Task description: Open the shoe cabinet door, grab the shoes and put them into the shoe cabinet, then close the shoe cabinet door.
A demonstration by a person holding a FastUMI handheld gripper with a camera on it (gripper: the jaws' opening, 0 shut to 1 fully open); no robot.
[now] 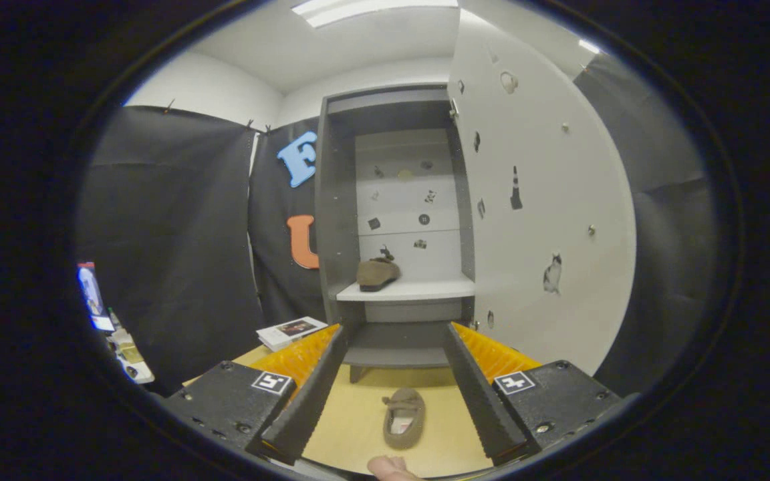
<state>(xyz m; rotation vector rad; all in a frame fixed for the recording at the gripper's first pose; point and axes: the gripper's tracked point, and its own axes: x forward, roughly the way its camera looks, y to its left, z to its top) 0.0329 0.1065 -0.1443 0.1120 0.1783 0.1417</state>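
We saw the gripper [395,374] jaws spread wide, gripping nothing, a soft brown slipper [404,418] lying between them on the pale wooden floor [351,427].

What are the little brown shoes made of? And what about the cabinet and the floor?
The shoe on the floor and the shoe on the shelf look like soft brown suede or felt: matte and fuzzy, no shine. The cabinet seems painted or laminated board, smooth grey, with a white door. The floor looks like pale wood board. The gripper hangs open above the near shoe.
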